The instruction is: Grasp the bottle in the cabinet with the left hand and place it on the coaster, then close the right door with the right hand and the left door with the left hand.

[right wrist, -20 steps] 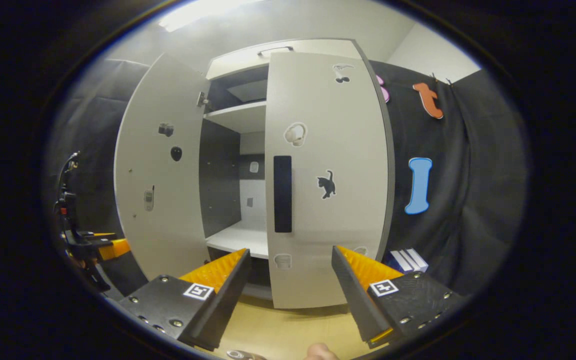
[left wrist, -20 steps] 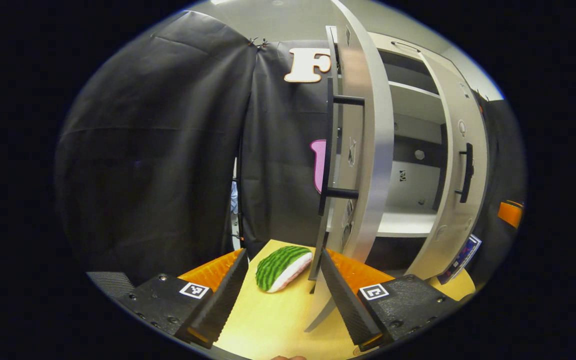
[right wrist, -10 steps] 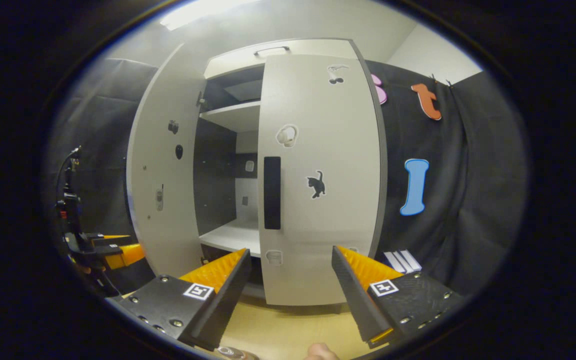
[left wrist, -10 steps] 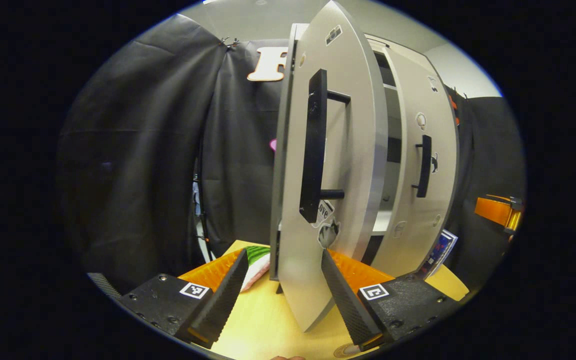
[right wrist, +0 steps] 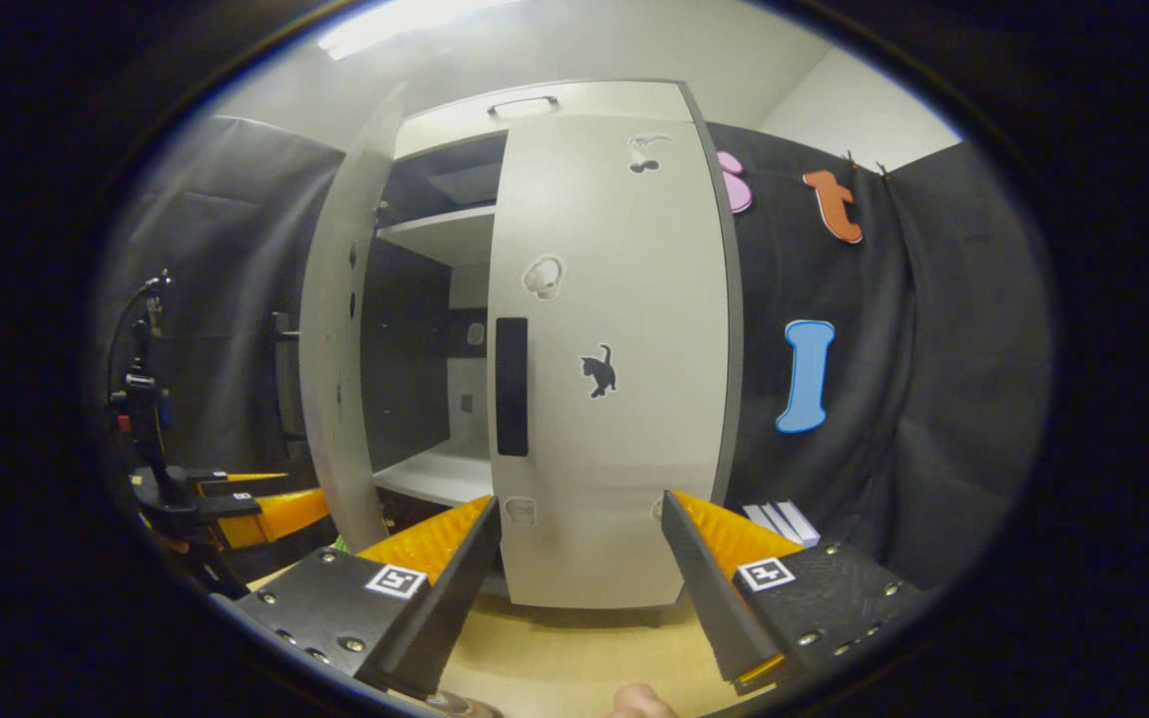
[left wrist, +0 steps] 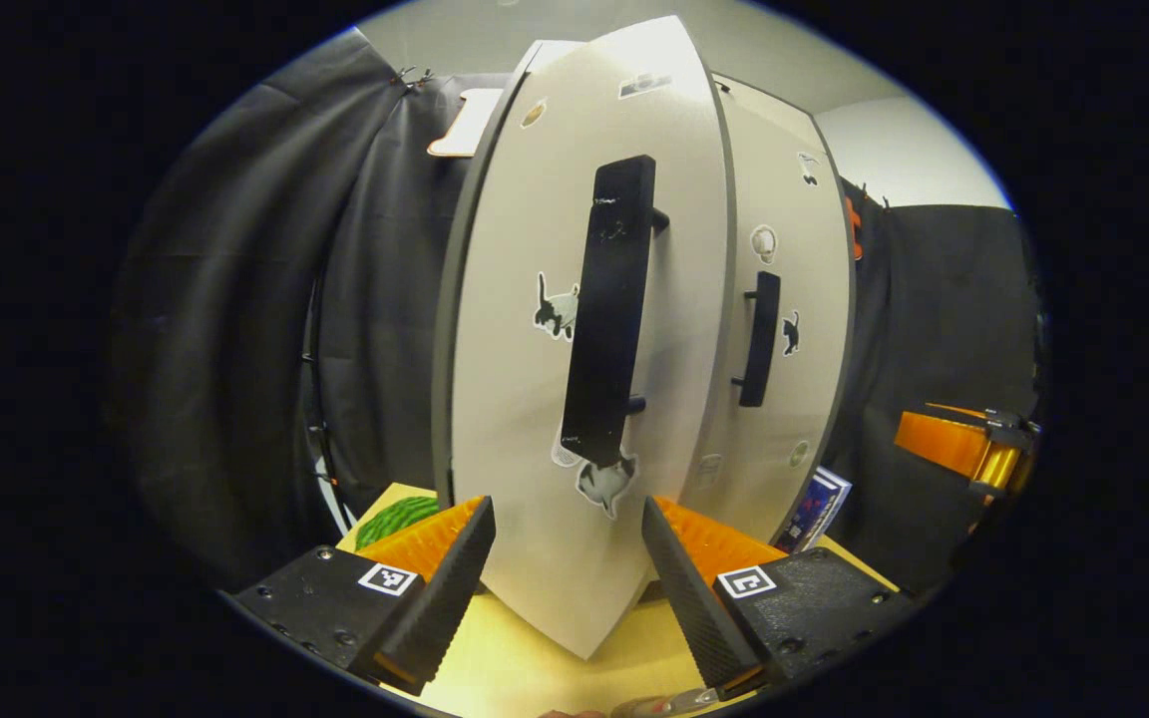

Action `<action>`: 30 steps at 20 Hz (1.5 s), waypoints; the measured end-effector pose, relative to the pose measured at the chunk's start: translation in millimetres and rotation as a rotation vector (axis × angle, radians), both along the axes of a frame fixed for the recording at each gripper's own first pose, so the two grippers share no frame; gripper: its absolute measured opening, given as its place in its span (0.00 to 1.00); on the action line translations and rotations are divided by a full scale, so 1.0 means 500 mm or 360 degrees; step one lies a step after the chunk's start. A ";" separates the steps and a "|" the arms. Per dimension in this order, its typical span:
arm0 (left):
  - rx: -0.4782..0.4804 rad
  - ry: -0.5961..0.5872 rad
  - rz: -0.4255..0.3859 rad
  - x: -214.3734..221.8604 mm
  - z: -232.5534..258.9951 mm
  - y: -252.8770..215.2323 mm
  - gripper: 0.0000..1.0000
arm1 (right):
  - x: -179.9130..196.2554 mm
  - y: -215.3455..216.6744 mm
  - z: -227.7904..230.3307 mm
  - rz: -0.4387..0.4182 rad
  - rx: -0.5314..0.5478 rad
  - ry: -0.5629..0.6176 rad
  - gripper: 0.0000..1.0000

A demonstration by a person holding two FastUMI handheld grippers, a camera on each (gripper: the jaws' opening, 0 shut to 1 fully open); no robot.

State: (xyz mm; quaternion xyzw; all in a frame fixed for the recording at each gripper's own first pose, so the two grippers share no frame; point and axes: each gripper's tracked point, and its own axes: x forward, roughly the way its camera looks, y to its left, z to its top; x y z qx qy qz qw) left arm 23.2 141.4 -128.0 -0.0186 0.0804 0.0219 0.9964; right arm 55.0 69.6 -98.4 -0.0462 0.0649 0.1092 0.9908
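Left gripper view, own fingers: left gripper (left wrist: 567, 588) spread wide, nothing between the pads, close before the left door's lower edge.
Left gripper view, table: yellow-wood tabletop (left wrist: 525, 663) beneath the fingers; green striped watermelon-slice toy (left wrist: 393, 519) lies behind the left finger.
Left gripper view, left door (left wrist: 574, 339): swung partway in, its black bar handle (left wrist: 606, 309) facing the camera, cat stickers on its face.
Left gripper view, right door (left wrist: 784, 329): beyond it, flush with the cabinet.
Right gripper view, own fingers: right gripper (right wrist: 579, 588) released, grasping nothing, short of the right door.
Right gripper view, cabinet (right wrist: 455, 329): white shelves visible through the gap.
Bottle: cannot tell where it stands.
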 end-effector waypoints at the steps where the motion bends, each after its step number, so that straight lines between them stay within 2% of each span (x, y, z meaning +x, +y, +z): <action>1: 0.0007 0.0007 -0.0013 0.003 0.000 -0.006 0.94 | -0.001 -0.005 0.000 -0.0011 -0.0002 -0.0003 0.98; 4: 0.0039 0.0013 -0.0043 0.018 0.003 -0.024 0.95 | 0.001 -0.018 -0.001 -0.0038 0.0007 -0.0005 0.98; 5: 0.0046 0.0012 -0.0048 0.020 0.004 -0.028 0.95 | 0.002 -0.023 -0.002 -0.0046 0.0012 -0.0003 0.93; 6: 0.0050 0.0010 -0.0052 0.017 0.008 -0.027 0.95 | 0.004 -0.027 -0.002 -0.0055 0.0016 -0.0003 0.98; 8: 0.0052 0.0008 -0.0049 0.016 0.013 -0.032 0.95 | 0.006 -0.035 0.002 -0.0070 0.0022 -0.0010 0.98; 12: 0.0073 -0.0044 0.0009 0.028 0.044 -0.031 0.96 | 0.010 -0.051 0.016 -0.0102 0.0026 -0.0044 1.00; 14: 0.0106 -0.0079 0.0032 0.026 0.066 -0.030 0.96 | 0.013 -0.054 0.015 -0.0107 0.0030 -0.0040 0.93; 15: 0.0126 -0.0092 0.0049 0.025 0.075 -0.028 0.92 | 0.011 -0.054 0.016 -0.0107 0.0033 -0.0038 0.98; 16: 0.0144 -0.0107 0.0071 0.022 0.086 -0.027 0.96 | 0.010 -0.055 0.018 -0.0110 0.0034 -0.0043 0.98; 17: 0.0159 -0.0127 0.0095 0.020 0.098 -0.025 0.92 | 0.008 -0.061 0.024 -0.0124 0.0033 -0.0059 0.98; 18: 0.0172 -0.0143 0.0113 0.018 0.108 -0.025 0.96 | 0.007 -0.066 0.032 -0.0139 0.0033 -0.0079 0.98; 20: 0.0188 -0.0166 0.0132 0.014 0.120 -0.028 0.96 | 0.004 -0.075 0.046 -0.0170 0.0039 -0.0116 0.98; 24: 0.0181 -0.0173 0.0133 0.009 0.121 -0.051 0.96 | 0.002 -0.087 0.052 -0.0188 0.0076 -0.0121 0.98; 25: 0.0177 -0.0161 0.0124 0.009 0.117 -0.059 0.92 | 0.001 -0.092 0.053 -0.0194 0.0077 -0.0121 0.98; 26: 0.0173 -0.0160 0.0116 0.007 0.116 -0.066 0.96 | -0.004 -0.099 0.055 -0.0198 0.0077 -0.0122 0.93; 27: 0.0169 -0.0164 0.0108 0.007 0.118 -0.072 0.96 | -0.007 -0.104 0.056 -0.0201 0.0074 -0.0124 0.93; 28: 0.0166 -0.0167 0.0103 0.006 0.120 -0.077 0.96 | -0.010 -0.111 0.055 -0.0204 0.0069 -0.0124 0.98; 30: 0.0162 -0.0168 0.0097 0.003 0.120 -0.087 0.93 | -0.013 -0.121 0.053 -0.0206 0.0059 -0.0117 0.98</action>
